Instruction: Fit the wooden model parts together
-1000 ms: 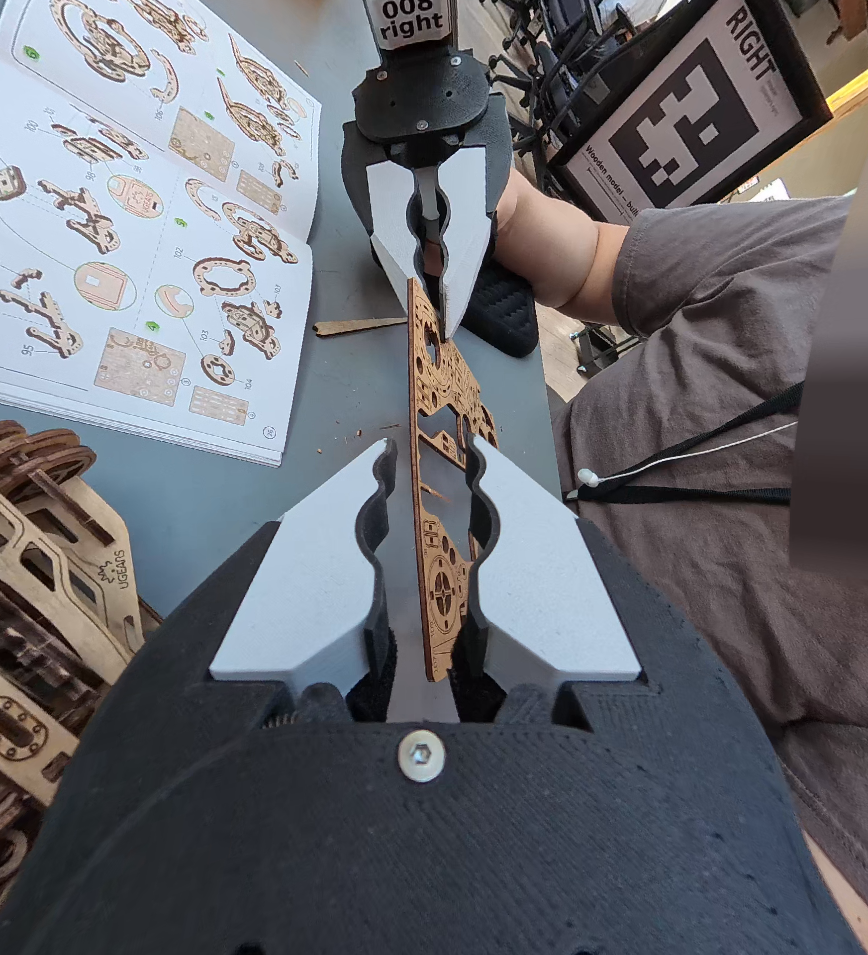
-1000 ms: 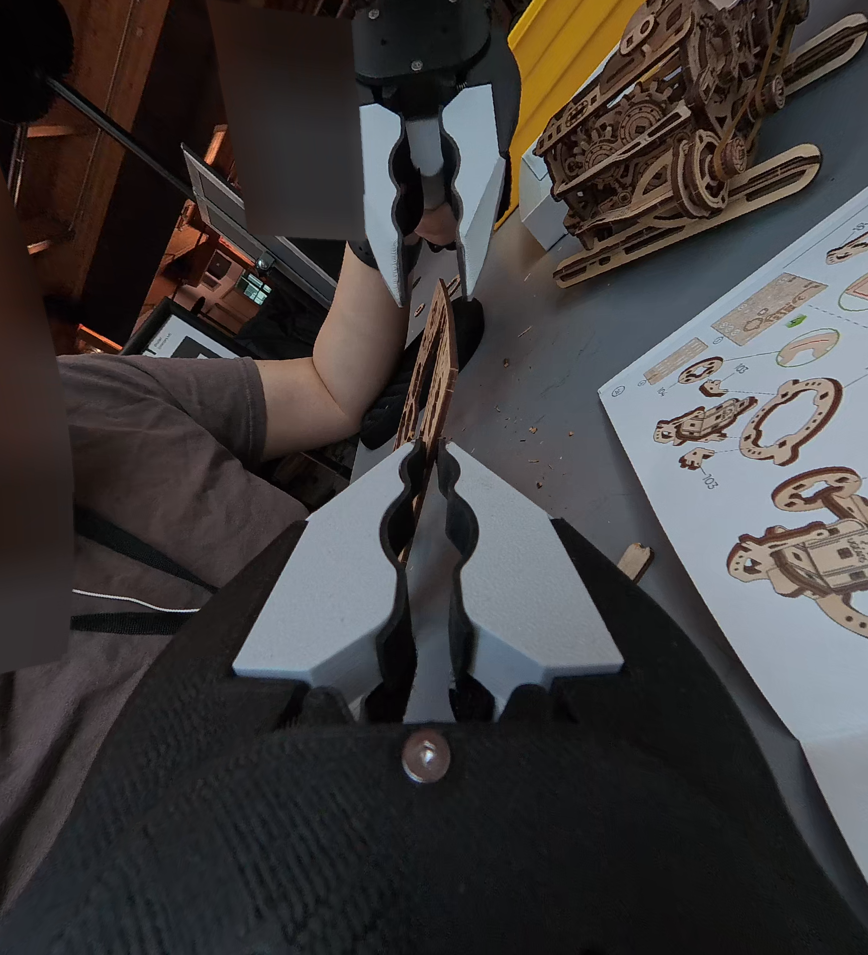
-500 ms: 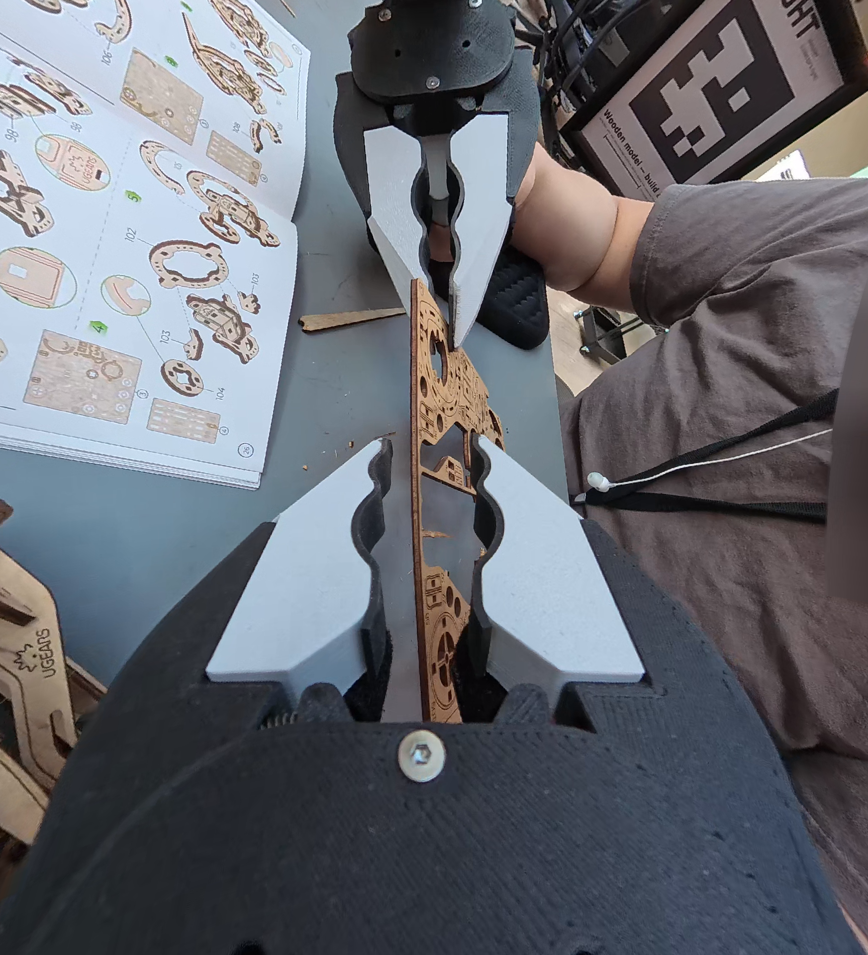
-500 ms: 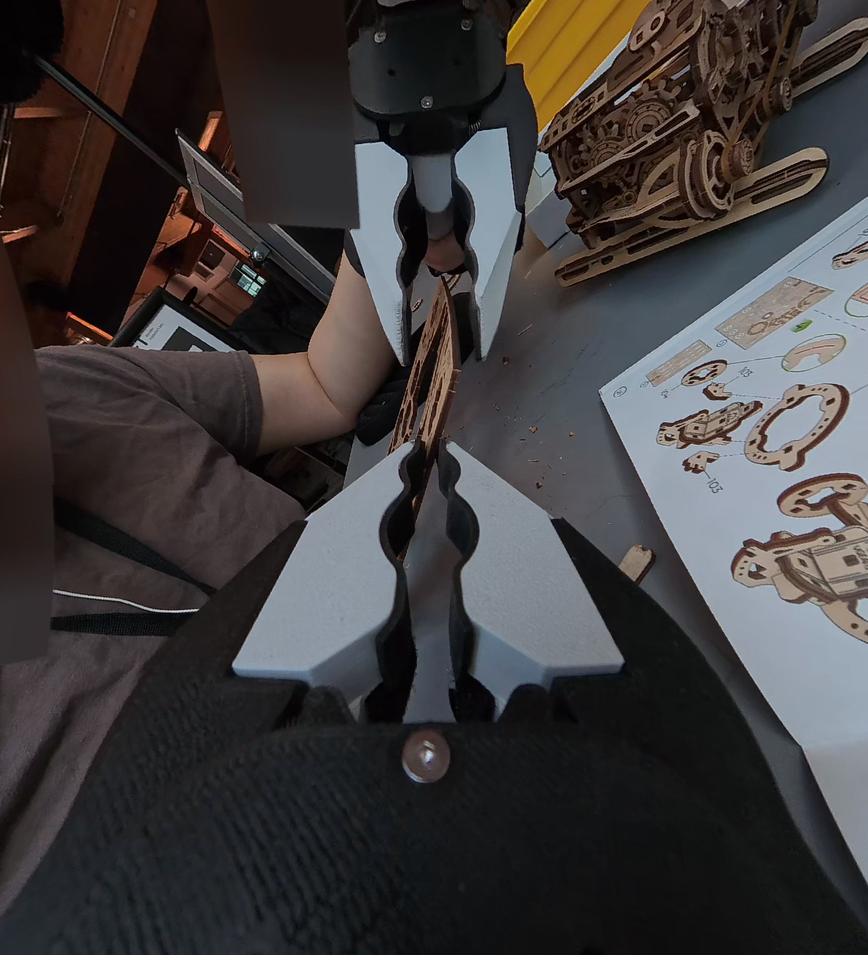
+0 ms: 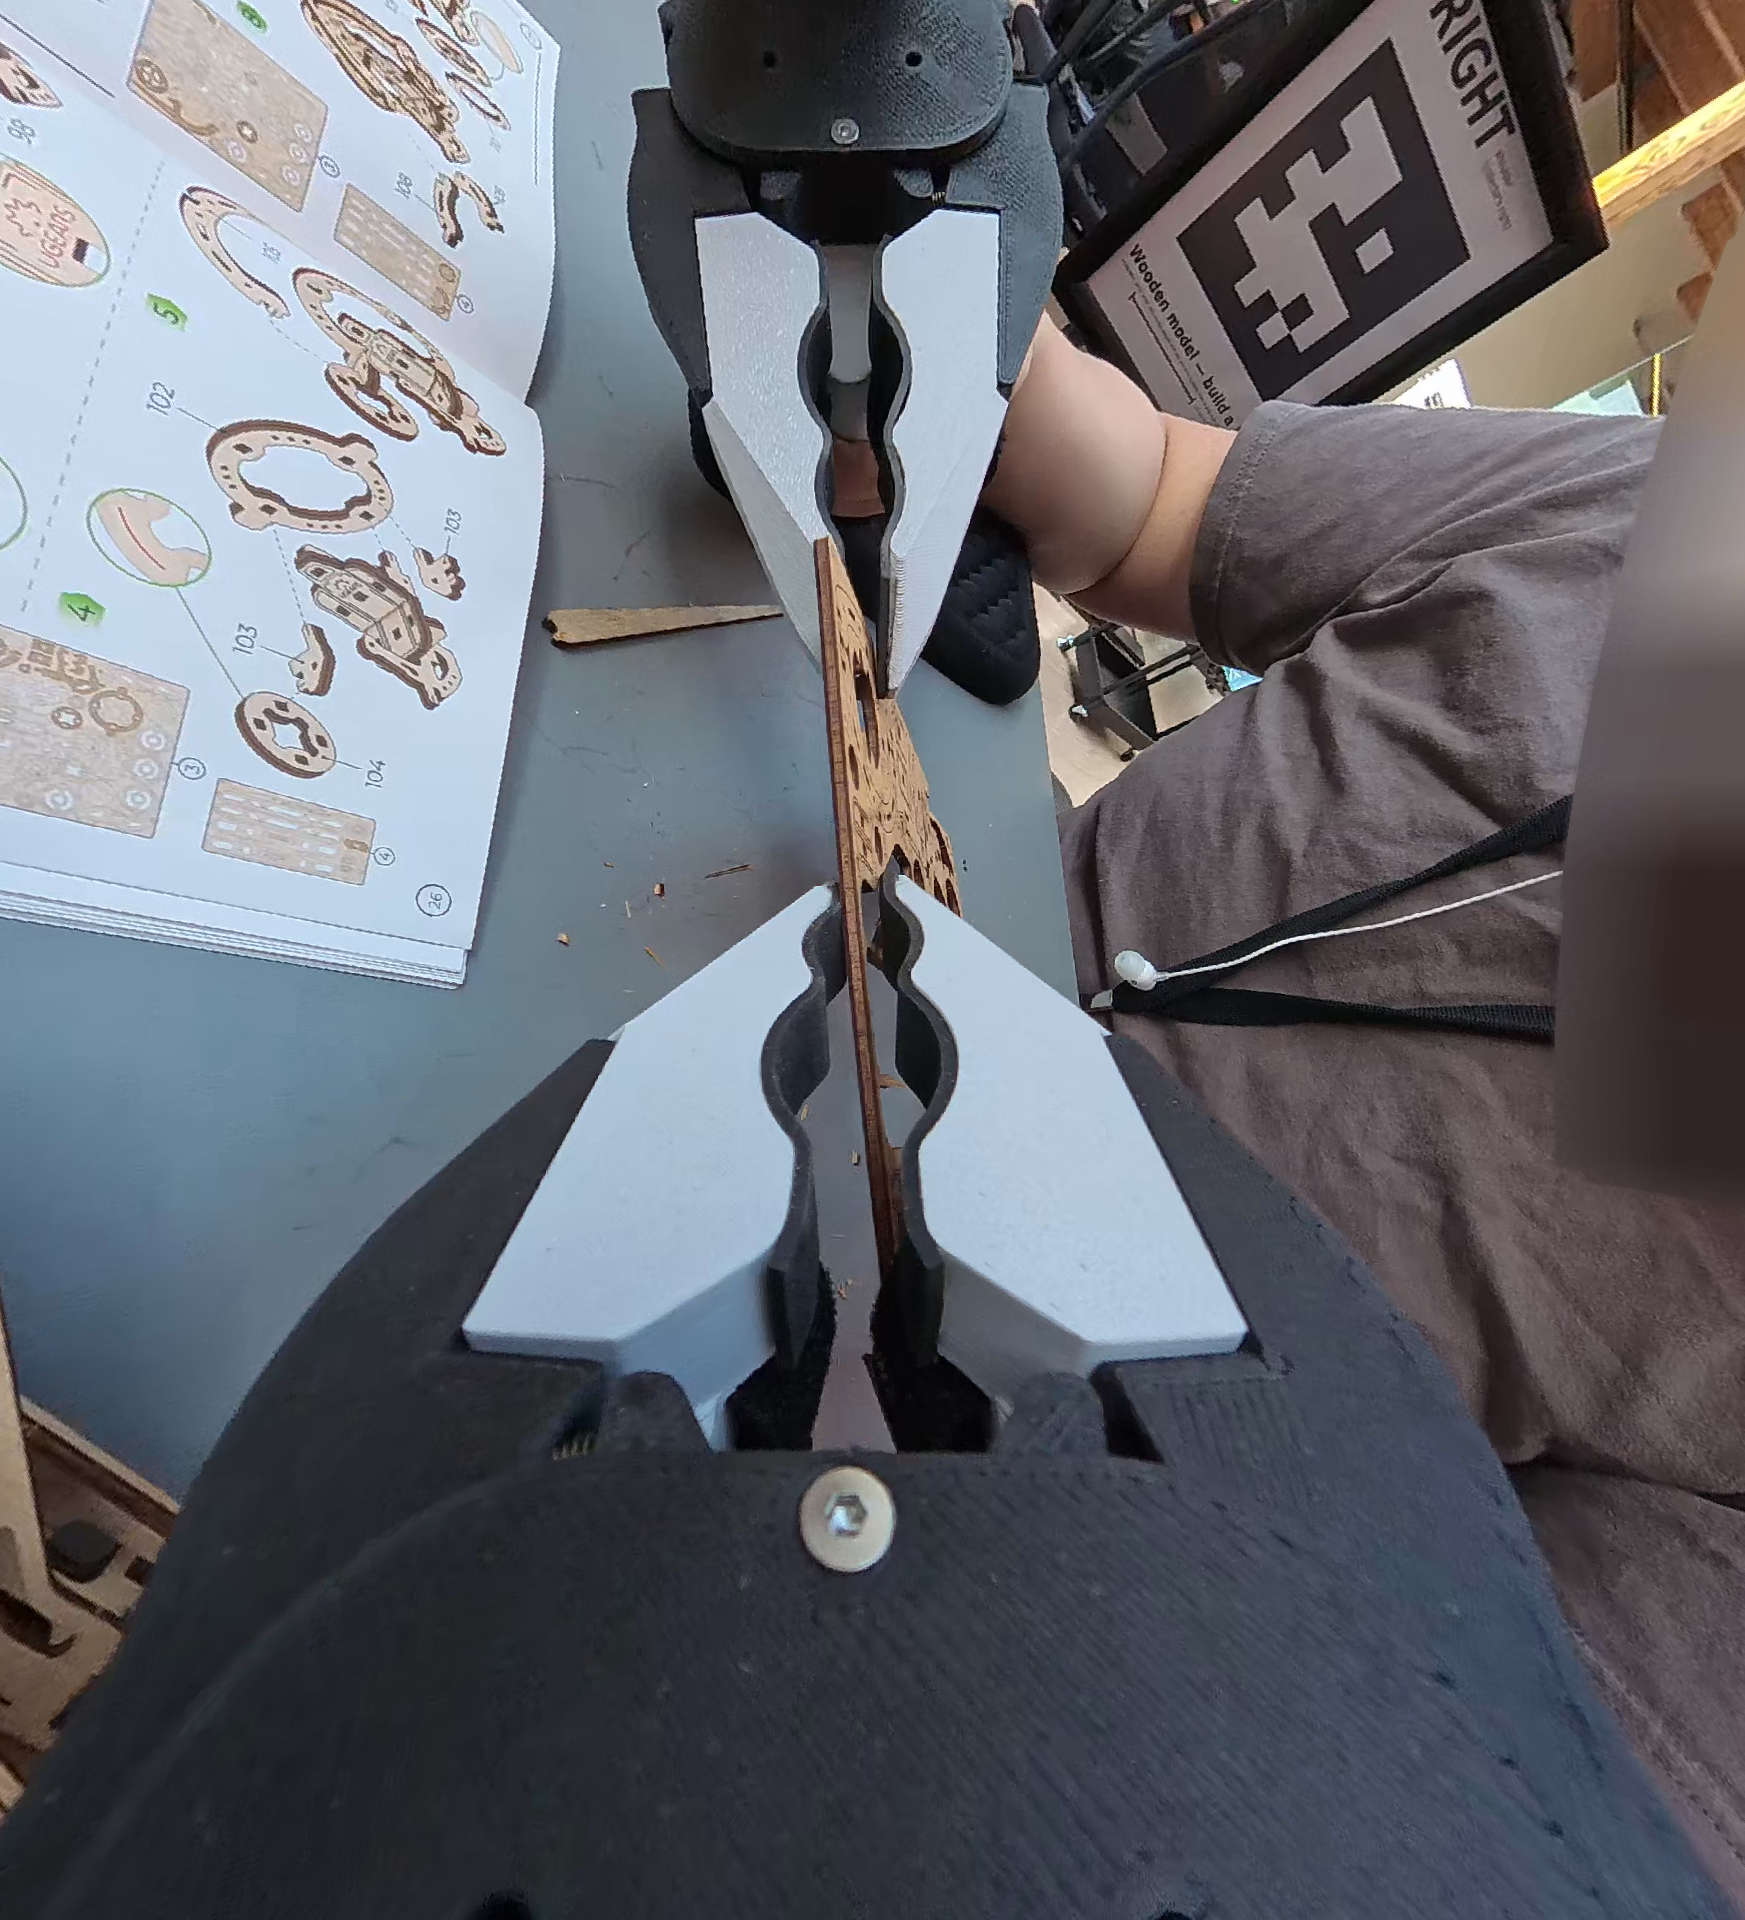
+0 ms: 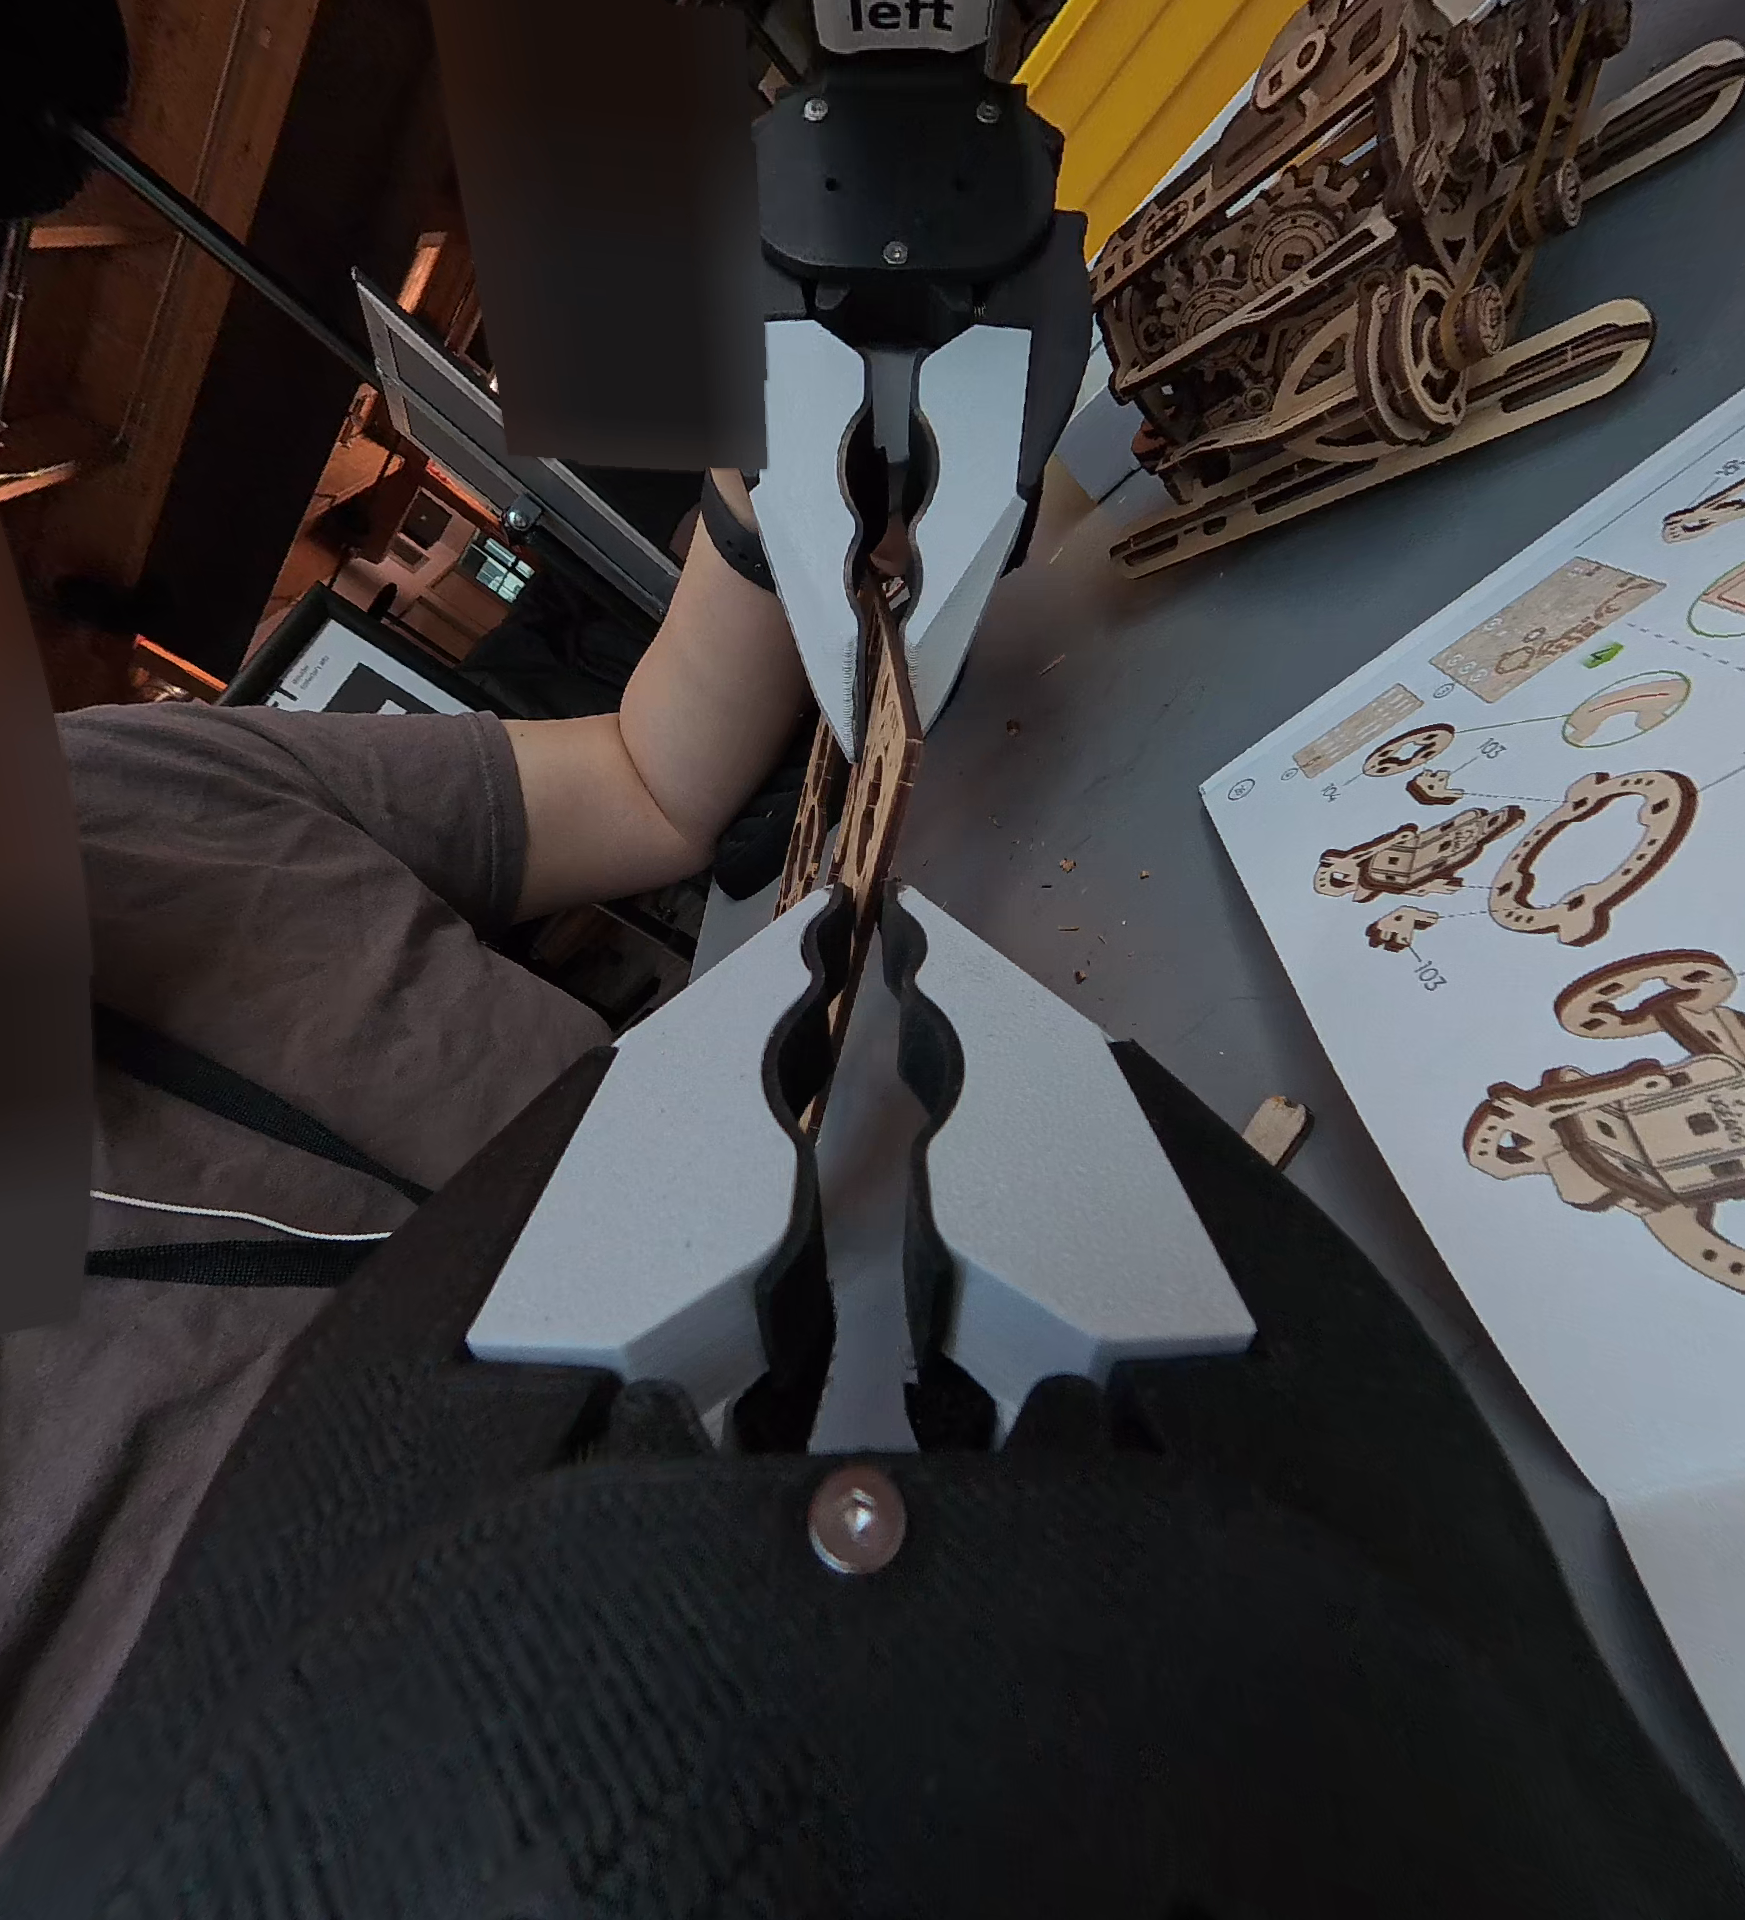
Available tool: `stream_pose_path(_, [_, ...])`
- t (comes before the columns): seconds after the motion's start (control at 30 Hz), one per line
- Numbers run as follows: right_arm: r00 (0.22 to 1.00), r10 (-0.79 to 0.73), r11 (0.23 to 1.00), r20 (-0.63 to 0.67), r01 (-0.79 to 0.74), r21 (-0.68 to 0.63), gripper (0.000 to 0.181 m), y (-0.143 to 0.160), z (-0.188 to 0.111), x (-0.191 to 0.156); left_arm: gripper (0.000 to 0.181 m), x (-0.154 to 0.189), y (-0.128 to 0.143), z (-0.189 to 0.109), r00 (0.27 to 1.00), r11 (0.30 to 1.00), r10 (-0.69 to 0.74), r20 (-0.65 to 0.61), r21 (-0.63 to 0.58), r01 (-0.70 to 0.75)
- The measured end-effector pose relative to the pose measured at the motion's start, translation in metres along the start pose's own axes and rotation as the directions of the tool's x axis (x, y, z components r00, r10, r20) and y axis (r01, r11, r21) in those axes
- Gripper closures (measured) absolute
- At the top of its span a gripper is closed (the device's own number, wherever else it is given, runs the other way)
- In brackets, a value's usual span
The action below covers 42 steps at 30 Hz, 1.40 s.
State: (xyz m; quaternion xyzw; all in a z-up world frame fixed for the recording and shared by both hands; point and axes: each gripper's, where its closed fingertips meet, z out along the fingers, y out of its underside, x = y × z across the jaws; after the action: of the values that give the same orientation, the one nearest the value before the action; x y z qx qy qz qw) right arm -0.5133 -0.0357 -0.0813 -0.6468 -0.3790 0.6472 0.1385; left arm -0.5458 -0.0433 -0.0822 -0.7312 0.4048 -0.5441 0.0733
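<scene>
A thin laser-cut wooden parts sheet (image 5: 873, 790) is held on edge above the grey table (image 5: 224, 1143), spanning between the two grippers. My left gripper (image 5: 860, 894) is shut on its near end, and the sheet runs deep between the fingers. My right gripper (image 5: 852, 634) faces it and pinches the far end at its fingertips. In the right wrist view, my right gripper (image 6: 860, 899) is shut on the sheet (image 6: 873, 790), and the left gripper (image 6: 883, 727) clamps the other end. Part of the sheet's face is hidden by the fingers.
An open instruction booklet (image 5: 224, 520) lies on the table, also in the right wrist view (image 6: 1574, 935). An assembled wooden model (image 6: 1367, 260) stands beyond it. A loose wooden sliver (image 5: 660, 621) lies nearby. A person's torso (image 5: 1367, 1039) is alongside the table edge; a framed marker sign (image 5: 1335, 208) stands behind.
My left gripper's jaws have closed from wide open onto the sheet. The two grippers have come closer together. The right gripper stays shut on the sheet.
</scene>
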Motion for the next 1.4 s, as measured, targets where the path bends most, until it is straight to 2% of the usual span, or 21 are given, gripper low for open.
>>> stream_pose_path(0.37, [1.0,0.024,0.999,0.0,-0.024,-0.037,0.161,0.006,0.003,0.001,0.178,0.002,0.005,-0.007,0.999,0.999,0.032,0.015,-0.027,-0.032])
stream_pose_path(0.73, [1.0,-0.001,0.992,0.004,0.001,-0.127,0.162,0.021,0.012,-0.006,0.178,0.002,0.006,-0.01,0.999,0.999,0.042,0.024,-0.029,-0.041])
stream_pose_path(1.4, [0.999,0.048,0.996,-0.018,-0.049,-0.071,0.168,0.013,0.007,0.001,0.178,0.001,0.006,-0.013,0.999,0.999,0.039,0.024,-0.026,-0.039])
